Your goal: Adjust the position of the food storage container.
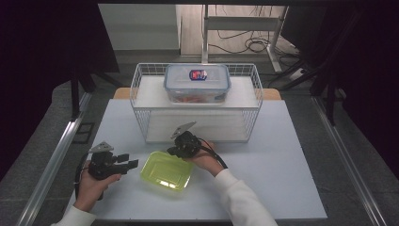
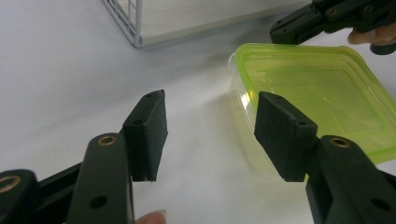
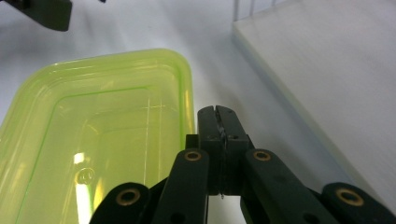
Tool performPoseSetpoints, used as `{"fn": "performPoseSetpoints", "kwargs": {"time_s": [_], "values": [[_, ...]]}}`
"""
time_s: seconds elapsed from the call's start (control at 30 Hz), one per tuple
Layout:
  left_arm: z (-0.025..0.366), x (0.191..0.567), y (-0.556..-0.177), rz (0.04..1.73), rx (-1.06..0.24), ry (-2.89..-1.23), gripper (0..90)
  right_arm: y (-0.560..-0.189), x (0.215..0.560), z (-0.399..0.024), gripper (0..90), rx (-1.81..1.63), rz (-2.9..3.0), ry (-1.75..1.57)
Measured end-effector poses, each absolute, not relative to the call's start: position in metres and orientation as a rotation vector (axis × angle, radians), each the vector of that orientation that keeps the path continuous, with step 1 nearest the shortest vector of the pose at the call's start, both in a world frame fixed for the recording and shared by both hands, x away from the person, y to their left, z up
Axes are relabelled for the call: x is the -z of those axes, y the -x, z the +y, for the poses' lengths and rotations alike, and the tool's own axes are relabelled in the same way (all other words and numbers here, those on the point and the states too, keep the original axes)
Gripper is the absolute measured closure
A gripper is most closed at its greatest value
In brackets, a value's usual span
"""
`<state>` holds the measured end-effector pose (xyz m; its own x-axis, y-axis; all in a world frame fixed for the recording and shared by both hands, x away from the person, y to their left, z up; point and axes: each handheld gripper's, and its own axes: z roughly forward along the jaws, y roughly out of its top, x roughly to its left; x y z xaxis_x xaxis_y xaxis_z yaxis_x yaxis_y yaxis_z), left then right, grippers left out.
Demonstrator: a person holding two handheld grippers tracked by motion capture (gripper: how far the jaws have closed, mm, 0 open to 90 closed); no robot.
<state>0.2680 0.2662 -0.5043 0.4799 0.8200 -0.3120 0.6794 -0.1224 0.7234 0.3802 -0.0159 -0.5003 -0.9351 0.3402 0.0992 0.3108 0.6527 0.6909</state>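
Observation:
A translucent yellow-green container (image 1: 167, 170) lies empty and lidless on the white table (image 1: 282, 155). My left gripper (image 1: 128, 161) rests just left of it, open, with bare table between the pads. In the left gripper view the jaws (image 2: 210, 135) stand apart and the container (image 2: 322, 93) lies just beyond the right pad. My right gripper (image 1: 171, 151) hovers at the container's far rim, shut with nothing between its pads. In the right gripper view the closed tips (image 3: 218, 121) sit beside the rim of the container (image 3: 107, 140).
A white wire basket (image 1: 141, 101) stands at the back of the table, with a clear lidded box (image 1: 196, 82) on a white board inside it. The basket's near corner (image 2: 133, 32) lies close ahead of the left gripper. The table ends at left, right and front.

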Motion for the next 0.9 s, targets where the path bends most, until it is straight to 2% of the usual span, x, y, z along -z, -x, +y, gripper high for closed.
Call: {"fn": "performPoseSetpoints", "kwargs": {"time_s": [0.1, 0.17, 0.43, 0.67, 0.9], "values": [[0.268, 0.504, -0.268, 1.262, -0.205, -1.848, 44.5, -0.384, 0.494, -0.028, 89.5, -1.202, 2.780, -0.630], [0.270, 0.505, -0.269, 1.264, -0.206, -1.848, 48.1, -0.384, 0.491, -0.037, 89.5, -1.218, 2.763, -0.685], [0.271, 0.508, -0.273, 1.275, -0.166, -1.878, 71.6, -0.365, 0.481, -0.101, 89.5, -1.219, 2.660, -0.893], [0.270, 0.511, -0.275, 1.262, -0.123, -1.911, 89.9, -0.336, 0.487, -0.162, 89.5, -1.222, 2.585, -1.027], [0.258, 0.520, -0.281, 1.250, -0.099, -1.967, 90.0, -0.305, 0.494, -0.205, 89.4, -1.180, 2.554, -1.100]]}}
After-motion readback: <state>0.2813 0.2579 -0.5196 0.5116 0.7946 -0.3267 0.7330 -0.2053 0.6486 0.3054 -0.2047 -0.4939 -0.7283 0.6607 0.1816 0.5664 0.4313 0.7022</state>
